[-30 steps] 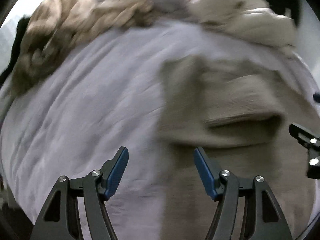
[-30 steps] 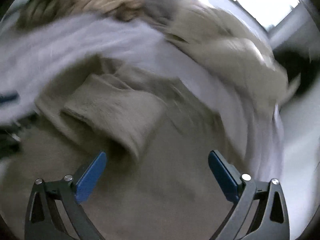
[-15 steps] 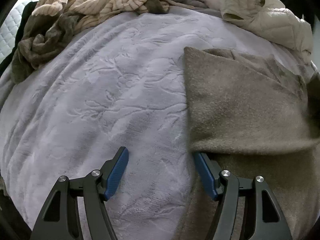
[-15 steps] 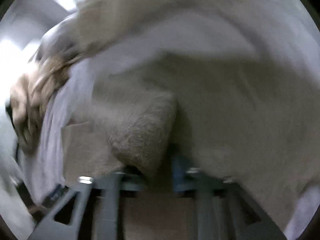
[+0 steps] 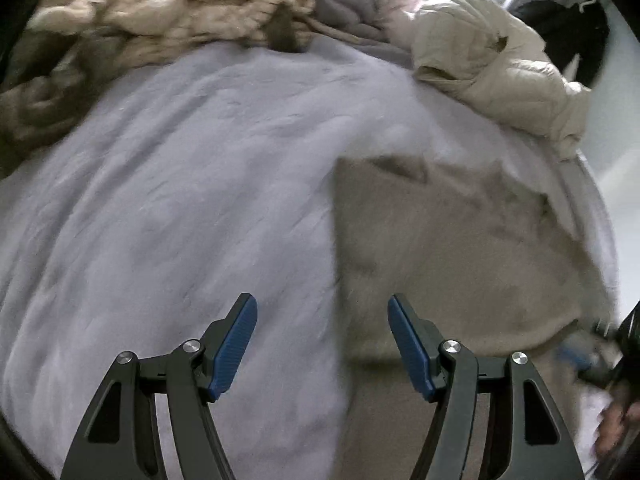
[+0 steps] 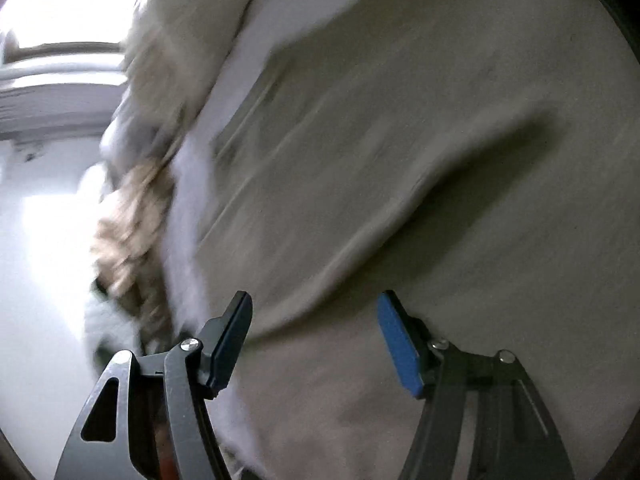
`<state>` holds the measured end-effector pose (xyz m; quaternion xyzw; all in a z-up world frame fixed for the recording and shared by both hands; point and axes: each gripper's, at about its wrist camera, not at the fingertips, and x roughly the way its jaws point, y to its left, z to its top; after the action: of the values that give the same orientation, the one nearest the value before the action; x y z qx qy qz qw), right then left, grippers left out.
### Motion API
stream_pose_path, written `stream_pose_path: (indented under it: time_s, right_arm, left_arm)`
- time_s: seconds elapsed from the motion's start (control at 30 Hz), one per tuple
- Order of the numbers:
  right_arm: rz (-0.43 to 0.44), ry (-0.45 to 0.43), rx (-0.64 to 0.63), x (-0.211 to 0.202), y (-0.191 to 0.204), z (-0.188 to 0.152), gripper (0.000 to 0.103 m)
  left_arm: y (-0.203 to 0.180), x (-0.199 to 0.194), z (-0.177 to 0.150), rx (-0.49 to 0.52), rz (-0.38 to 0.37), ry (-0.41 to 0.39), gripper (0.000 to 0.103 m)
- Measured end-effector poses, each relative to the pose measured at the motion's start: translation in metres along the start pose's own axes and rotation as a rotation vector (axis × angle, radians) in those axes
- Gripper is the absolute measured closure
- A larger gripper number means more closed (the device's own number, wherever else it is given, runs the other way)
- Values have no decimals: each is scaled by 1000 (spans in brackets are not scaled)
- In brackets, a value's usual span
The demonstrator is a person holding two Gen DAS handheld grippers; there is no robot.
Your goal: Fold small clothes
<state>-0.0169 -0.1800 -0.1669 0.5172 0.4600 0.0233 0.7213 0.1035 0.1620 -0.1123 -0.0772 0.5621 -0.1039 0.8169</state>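
Observation:
A taupe knit garment [image 5: 448, 256] lies folded on a pale lilac blanket [image 5: 180, 184], right of centre in the left wrist view. My left gripper [image 5: 322, 340] hovers open over the garment's left edge, holding nothing. In the right wrist view the same taupe garment [image 6: 420, 152] fills most of the blurred, tilted frame, with a raised fold casting a dark shadow. My right gripper [image 6: 314, 336] is open just above it, nothing between its blue pads. The right gripper [image 5: 580, 356] shows as a blur at the garment's right edge in the left wrist view.
A heap of beige striped and brown clothes [image 5: 152, 28] lies at the far left of the blanket. A cream quilted jacket [image 5: 492, 68] sits at the far right. A dark object [image 5: 560, 36] lies beyond it. A window [image 6: 60, 4] glows behind the bed.
The right gripper, shut on a fold of the garment half a second ago, has opened and let go. The garment's sleeve is now folded flat. The left gripper has pulled back slightly.

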Motion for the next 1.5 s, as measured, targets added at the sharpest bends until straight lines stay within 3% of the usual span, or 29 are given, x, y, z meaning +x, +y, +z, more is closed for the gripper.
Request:
stream_pose_path:
  time_s: [0.1, 0.2, 0.33, 0.37, 0.4, 0.43, 0.47, 0.63, 0.8, 0.87, 0.93, 0.97, 1.0, 1.07, 1.13, 1.2, 1.27, 1.3, 1.33, 1.43, 1.5]
  right_arm:
    - [117, 106, -25, 48, 29, -30, 34]
    - [179, 172, -55, 99, 60, -54, 34]
    - [202, 169, -37, 147, 75, -64, 35]
    - [196, 154, -27, 153, 75, -64, 38]
    - [190, 144, -14, 161, 77, -63, 54]
    - [187, 145, -1, 165, 78, -59, 83]
    - [171, 151, 6, 170, 80, -57, 97]
    - [155, 176, -94, 177, 101, -61, 97]
    - [31, 236, -187, 194, 104, -66, 94]
    - [10, 260, -222, 178, 106, -64, 79]
    - [0, 219, -254, 142, 100, -59, 37]
    - [-10, 182, -258, 123, 94, -56, 33]
    - [-41, 103, -253, 93, 83, -47, 33]
    - [-120, -39, -170, 40, 52, -26, 33]
    - [-167, -147, -49, 0, 14, -7, 34]
    - [-164, -198, 85, -21, -19, 11, 37]
    - [-131, -232, 170, -29, -36, 26, 51]
    - [-126, -237, 184, -30, -39, 32, 67]
    - [-126, -237, 186, -30, -40, 38, 95]
    - [-176, -234, 45, -34, -20, 52, 96]
    - [-232, -255, -149, -37, 8, 53, 96]
  left_arm:
    - [-1, 27, 27, -3, -51, 55, 34]
    - [-5, 57, 46, -25, -100, 126, 34]
    - [-13, 72, 56, 2, -84, 126, 34]
    - [-15, 73, 57, 11, -90, 114, 42]
    - [-15, 73, 58, 23, -105, 108, 67]
    - [-16, 73, 59, 36, -118, 114, 77]
    - [-16, 72, 60, 43, -122, 114, 80]
    - [-6, 60, 63, 71, -80, 53, 80]
    - [12, 65, 62, 41, -37, 55, 80]
    - [9, 58, 58, 43, -4, 42, 80]
    - [8, 50, 56, 47, 2, 43, 79]
    - [7, 44, 52, 50, 4, 36, 75]
    - [7, 38, 48, 52, 11, 27, 44]
    - [4, 19, 38, 52, 42, -45, 14]
    - [0, 6, 29, 70, 25, -66, 14]
    - [-11, 4, 20, 71, 25, -53, 14]
    - [-19, 3, 13, 78, 40, -42, 14]
    - [-25, 5, 10, 82, 45, -36, 14]
    - [-27, 4, 6, 83, 52, -32, 14]
    - [-33, 2, -8, 71, 72, -20, 14]
    - [-36, 4, -15, 75, 90, -19, 14]
